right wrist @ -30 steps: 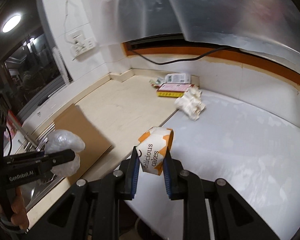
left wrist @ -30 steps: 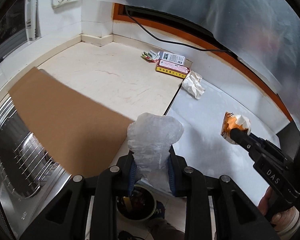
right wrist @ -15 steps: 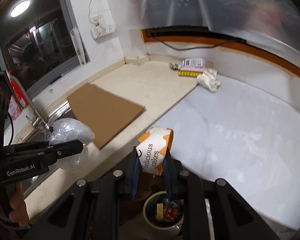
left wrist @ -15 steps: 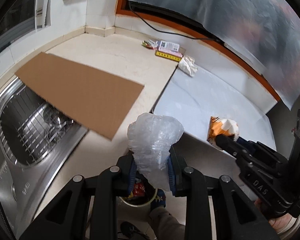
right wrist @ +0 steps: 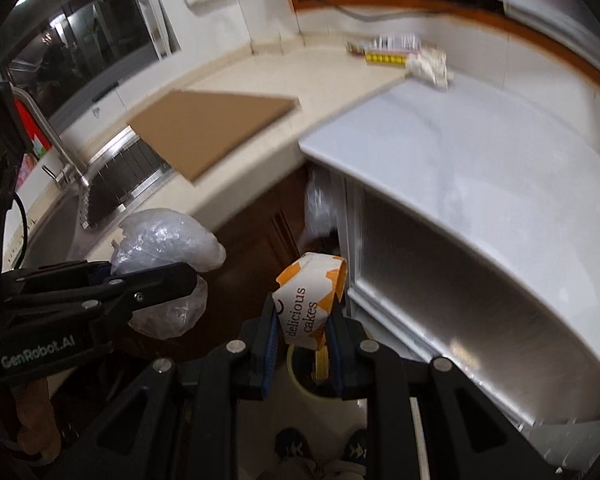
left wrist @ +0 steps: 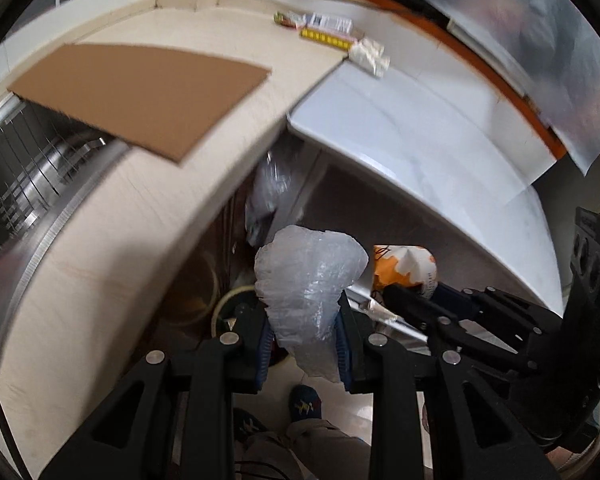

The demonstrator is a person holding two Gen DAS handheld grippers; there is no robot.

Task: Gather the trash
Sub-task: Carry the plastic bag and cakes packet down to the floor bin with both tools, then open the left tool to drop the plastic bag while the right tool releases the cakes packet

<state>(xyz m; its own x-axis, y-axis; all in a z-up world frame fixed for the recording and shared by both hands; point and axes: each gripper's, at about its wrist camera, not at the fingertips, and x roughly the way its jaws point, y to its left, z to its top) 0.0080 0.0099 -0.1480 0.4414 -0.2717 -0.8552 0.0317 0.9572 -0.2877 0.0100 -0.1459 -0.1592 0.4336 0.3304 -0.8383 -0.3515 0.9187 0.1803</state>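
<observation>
Left wrist view
Change: a second ago both grippers were over the counter [left wrist: 100,248]; now they have drawn back past its edge and hang above the floor.
Left gripper [left wrist: 304,334]: clamped on a crumpled clear plastic bag [left wrist: 308,280].
Bag axis: long axis runs up along the fingers, bulging end forward, loose tail trailing below the pads.
Bin [left wrist: 230,302]: only a pale rim arc shows, just behind the fingertips.
Meaning: judged to be the carry-to-bin stage; release not yet done.

Right wrist view
Right gripper [right wrist: 304,334]: closed on an orange-and-white cake wrapper [right wrist: 310,302], lettered "delicious cakes".
Wrapper axis: stands roughly upright, tilted right, open band end uppermost.
Position: directly over the bin rim [right wrist: 296,374], which sits on the floor below.
Left on the counter: crumpled paper [right wrist: 428,64] and flat packets [right wrist: 388,50], far corner, still to collect.
</observation>
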